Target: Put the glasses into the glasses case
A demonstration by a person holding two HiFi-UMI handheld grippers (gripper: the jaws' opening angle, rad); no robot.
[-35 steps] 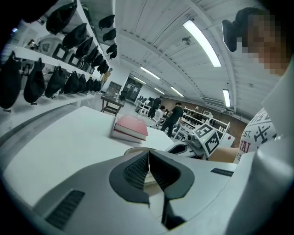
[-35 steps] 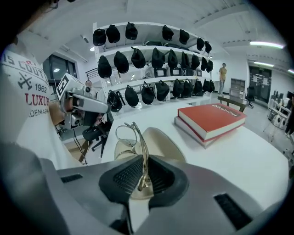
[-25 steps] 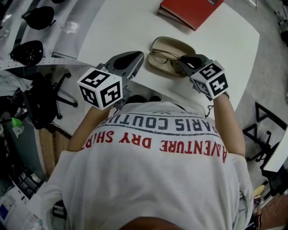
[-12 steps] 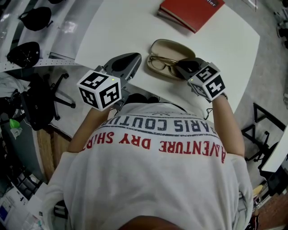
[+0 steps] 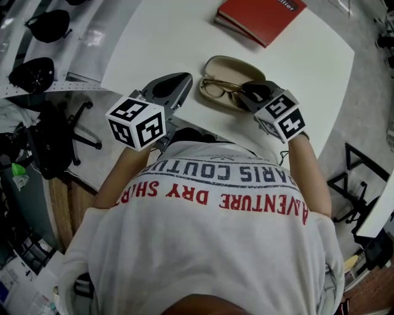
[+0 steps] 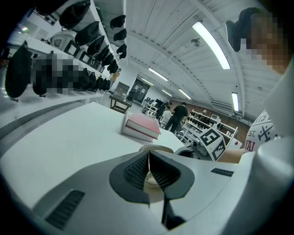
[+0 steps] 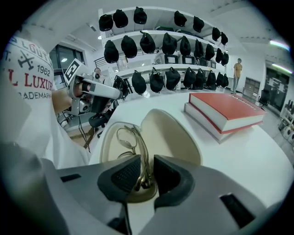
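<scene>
In the right gripper view, the jaws of the right gripper (image 7: 146, 176) are standing narrowly apart and straddling the near end of the glasses (image 7: 131, 142), where the folded temples meet the frame. The left pad is looking as if it is touching the metal, while a thin dark sliver is showing at the right pad, so I am judging the hold to be loose rather than clamped. From the jaws, the long axis of the glasses is running straight away toward the upper left of the frame. It is lying along the lower shell of the glasses case (image 7: 170, 133), whose lid is lying open to the right.

In the head view, the right gripper (image 5: 246, 92) is sitting at the right end of the glasses case (image 5: 231, 61), with the glasses (image 5: 217, 88) stretching leftward inside it. Any backing out is therefore looking like a pull toward the lower right, in line with that axis.

The left gripper (image 6: 148, 160) is keeping its jaws pressed together with nothing between them. In the head view, the left gripper (image 5: 183, 79) is hovering near the left end of the case, not touching it. The right gripper is much the nearer to the glasses.

The case is resting near the lower edge of the white surface (image 5: 172, 37), with a red book (image 5: 261, 12) well apart at the top of the frame.
</scene>
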